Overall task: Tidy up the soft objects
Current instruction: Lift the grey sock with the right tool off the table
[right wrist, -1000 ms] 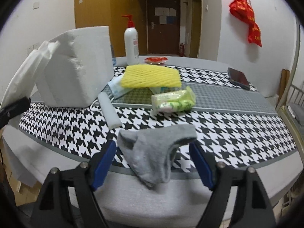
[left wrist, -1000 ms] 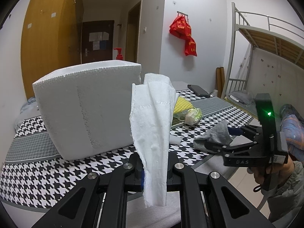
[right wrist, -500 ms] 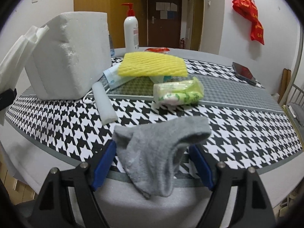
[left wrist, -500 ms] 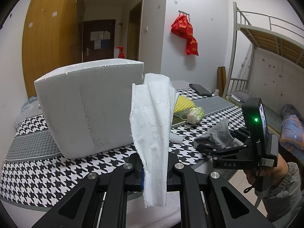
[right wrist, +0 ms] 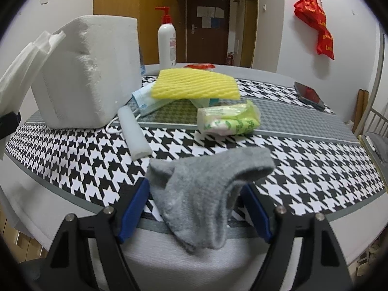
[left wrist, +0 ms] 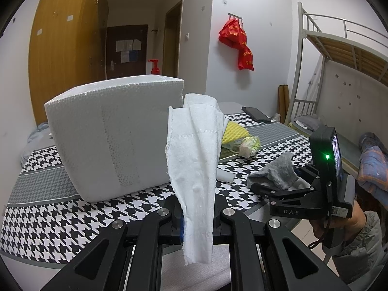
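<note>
My left gripper [left wrist: 196,220] is shut on a crumpled white tissue [left wrist: 196,169], which stands upright in front of a white foam box [left wrist: 114,135]. The tissue [right wrist: 26,60] also shows at the far left of the right wrist view. A grey sock [right wrist: 201,194] lies bunched at the near edge of the houndstooth table [right wrist: 315,169], partly drooping over it. My right gripper [right wrist: 195,206] stands wide open around the sock, one blue pad on each side, not squeezing it. The left wrist view shows the sock [left wrist: 276,172] rising above the right gripper's fingers [left wrist: 264,191].
Behind the sock lie a white foam tube [right wrist: 133,133], a blue face mask [right wrist: 145,99], a yellow foam net [right wrist: 194,84] and a green tissue pack [right wrist: 228,118]. A pump bottle [right wrist: 166,43] and a phone [right wrist: 309,94] sit further back. A person's hand [left wrist: 339,223] holds the right gripper.
The right gripper has edged forward around the sock, which now looks larger between its jaws. The left gripper and its tissue have stayed put.
</note>
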Action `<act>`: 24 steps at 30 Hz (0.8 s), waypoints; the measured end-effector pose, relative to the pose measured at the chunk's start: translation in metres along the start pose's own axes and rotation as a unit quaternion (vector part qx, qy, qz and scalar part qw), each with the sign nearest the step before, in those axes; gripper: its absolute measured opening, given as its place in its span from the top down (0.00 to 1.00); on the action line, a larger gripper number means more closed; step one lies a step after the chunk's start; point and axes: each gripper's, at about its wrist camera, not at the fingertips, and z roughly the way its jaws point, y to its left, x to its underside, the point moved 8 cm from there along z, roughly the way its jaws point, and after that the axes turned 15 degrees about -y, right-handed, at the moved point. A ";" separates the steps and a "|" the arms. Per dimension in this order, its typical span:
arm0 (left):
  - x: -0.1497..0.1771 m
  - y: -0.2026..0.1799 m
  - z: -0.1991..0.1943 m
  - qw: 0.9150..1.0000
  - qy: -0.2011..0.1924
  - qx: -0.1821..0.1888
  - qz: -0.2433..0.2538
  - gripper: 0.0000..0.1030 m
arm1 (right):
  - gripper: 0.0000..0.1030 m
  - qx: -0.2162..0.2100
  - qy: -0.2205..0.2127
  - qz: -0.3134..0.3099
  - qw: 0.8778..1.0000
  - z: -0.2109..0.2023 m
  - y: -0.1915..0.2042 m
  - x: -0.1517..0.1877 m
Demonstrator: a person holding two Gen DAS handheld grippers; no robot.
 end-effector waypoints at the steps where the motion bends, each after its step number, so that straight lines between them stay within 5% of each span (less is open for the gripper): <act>1: 0.000 0.000 0.000 1.000 0.000 0.000 0.001 0.87 | 0.21 0.000 -0.002 -0.001 1.000 0.000 0.000 0.000; 24: -0.006 0.002 -0.015 1.000 -0.009 -0.016 0.005 0.87 | 0.18 -0.014 -0.004 -0.004 1.000 0.003 0.002 -0.001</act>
